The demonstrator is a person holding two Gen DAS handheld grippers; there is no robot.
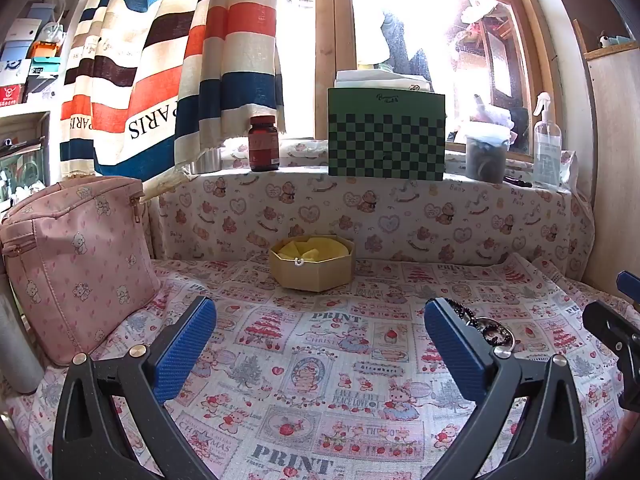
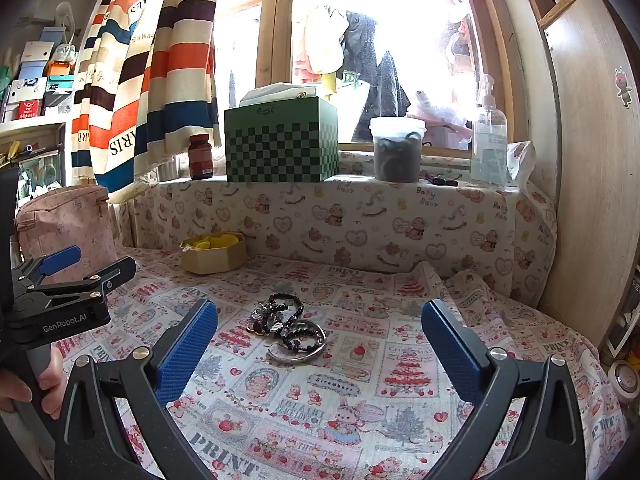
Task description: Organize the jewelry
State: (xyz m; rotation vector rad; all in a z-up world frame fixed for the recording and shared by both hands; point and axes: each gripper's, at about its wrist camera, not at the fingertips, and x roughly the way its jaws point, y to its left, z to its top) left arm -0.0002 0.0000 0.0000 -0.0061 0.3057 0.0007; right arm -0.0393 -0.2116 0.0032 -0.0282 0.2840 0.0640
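Observation:
A heap of jewelry (image 2: 289, 326), dark bead bracelets and a silver bangle, lies on the printed cloth just ahead of my right gripper (image 2: 320, 344), which is open and empty. In the left wrist view the jewelry (image 1: 490, 326) peeks out behind the right finger of my left gripper (image 1: 320, 344), also open and empty. An open tan octagonal box (image 1: 313, 262) with yellow lining stands at the back by the padded wall; the same box (image 2: 214, 256) shows far left in the right wrist view. The left gripper (image 2: 68, 284) appears there, held by a hand.
A pink teddy-print pouch (image 1: 76, 264) stands at the left. On the sill sit a brown bottle (image 1: 264, 144), a green checkered box (image 1: 386, 134), a jar (image 2: 397, 150) and a spray bottle (image 2: 489, 136). A wooden cabinet (image 2: 592, 160) bounds the right side.

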